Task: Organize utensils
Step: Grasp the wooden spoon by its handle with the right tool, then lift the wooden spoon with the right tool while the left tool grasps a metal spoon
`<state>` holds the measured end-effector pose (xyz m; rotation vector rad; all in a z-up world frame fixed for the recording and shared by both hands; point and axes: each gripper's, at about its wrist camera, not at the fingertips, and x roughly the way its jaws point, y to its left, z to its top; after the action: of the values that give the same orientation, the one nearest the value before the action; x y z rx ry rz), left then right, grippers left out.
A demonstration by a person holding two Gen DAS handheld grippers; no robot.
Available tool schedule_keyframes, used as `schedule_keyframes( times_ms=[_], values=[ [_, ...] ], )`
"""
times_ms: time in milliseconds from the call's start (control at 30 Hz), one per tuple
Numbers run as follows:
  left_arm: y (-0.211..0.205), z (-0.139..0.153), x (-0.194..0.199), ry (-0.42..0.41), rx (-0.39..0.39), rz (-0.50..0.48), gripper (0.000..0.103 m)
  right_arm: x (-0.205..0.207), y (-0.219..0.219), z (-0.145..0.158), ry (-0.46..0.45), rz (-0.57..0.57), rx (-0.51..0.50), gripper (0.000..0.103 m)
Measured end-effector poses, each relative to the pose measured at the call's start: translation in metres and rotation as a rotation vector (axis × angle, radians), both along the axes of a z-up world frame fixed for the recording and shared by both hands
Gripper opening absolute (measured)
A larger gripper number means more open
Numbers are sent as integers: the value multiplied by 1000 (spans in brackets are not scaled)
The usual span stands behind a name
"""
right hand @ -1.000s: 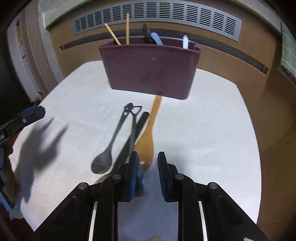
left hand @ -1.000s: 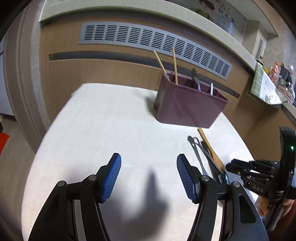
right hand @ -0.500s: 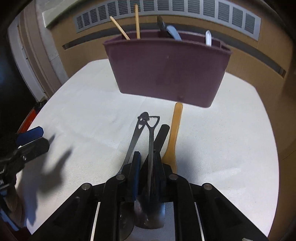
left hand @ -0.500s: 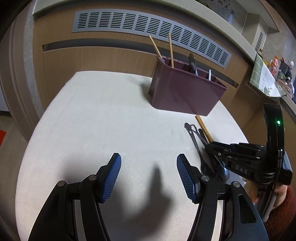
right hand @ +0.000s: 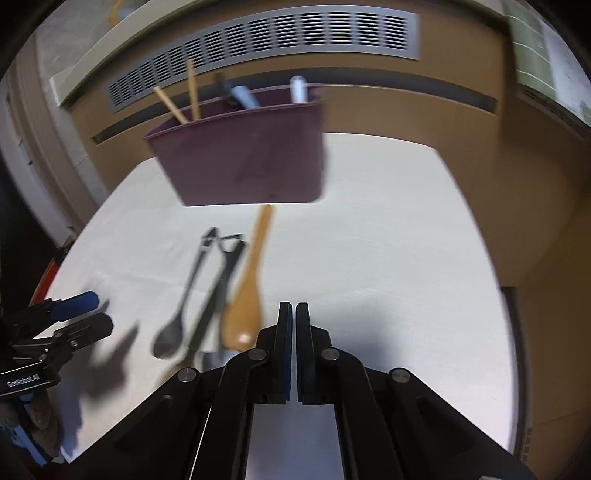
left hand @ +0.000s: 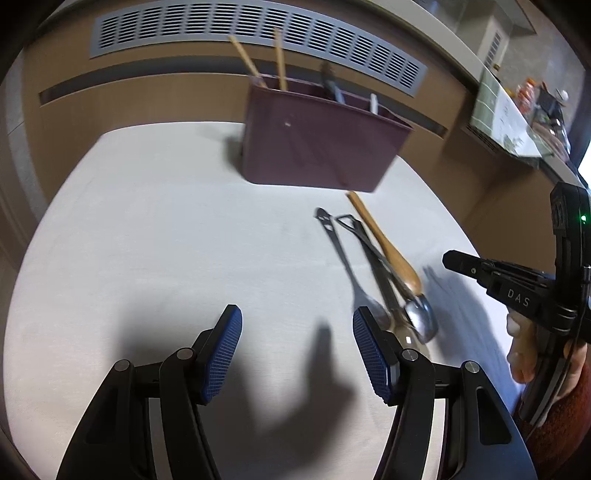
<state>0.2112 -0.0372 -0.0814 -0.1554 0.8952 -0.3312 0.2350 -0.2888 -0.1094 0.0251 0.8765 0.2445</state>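
A maroon utensil holder (left hand: 317, 147) (right hand: 243, 162) stands at the back of the white table (left hand: 147, 221), with chopsticks (left hand: 279, 59) and a few handles sticking out. In front of it lie a wooden spoon (left hand: 384, 247) (right hand: 245, 295), a dark metal spoon (left hand: 343, 258) (right hand: 181, 302) and another metal spoon (left hand: 421, 317), close together. My left gripper (left hand: 295, 347) (right hand: 85, 314) hovers open just left of the spoon bowls, nothing between its blue pads. My right gripper (right hand: 294, 314) (left hand: 448, 258) is shut and empty, just right of the wooden spoon's bowl.
A wood-panelled wall with a long grey vent (left hand: 258, 33) runs behind the table. A counter with clutter (left hand: 532, 107) sits at the far right. A hand in a reddish sleeve (left hand: 554, 387) holds the right gripper. The table's right edge (right hand: 480, 258) drops off.
The right gripper's jaws closed, passing over the metal utensils half a second ago; it now sits to their right, empty, with the utensils left lying. The left gripper drifted closer to the spoons.
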Motion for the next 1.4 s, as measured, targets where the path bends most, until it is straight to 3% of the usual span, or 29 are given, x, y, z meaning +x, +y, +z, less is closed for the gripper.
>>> schedule_keyframes(
  times_ms=[133,233,533,700,767,1067,1267,1400],
  values=[
    [-20,2,3,12,-2,-53,63,-6,-13,-5,50,53,83,7],
    [-35,5,8,33,-19,-93,63,-5,-12,-8,55,60,120,18],
    [-27,6,9,11,37,-17,63,41,30,-7,78,109,75,19],
    [-13,1,11,30,33,5,63,65,59,-17,89,121,-63,19],
    [-11,-1,12,35,25,4,63,62,59,-17,84,118,-78,9],
    [-30,-10,9,70,3,-56,62,14,-3,-17,80,-10,-55,9],
    [-62,-12,-1,30,117,-97,62,-13,-23,-19,80,-31,-21,10],
    [-60,-14,-1,21,156,-77,62,-21,-28,-18,74,-29,8,13]
  ],
)
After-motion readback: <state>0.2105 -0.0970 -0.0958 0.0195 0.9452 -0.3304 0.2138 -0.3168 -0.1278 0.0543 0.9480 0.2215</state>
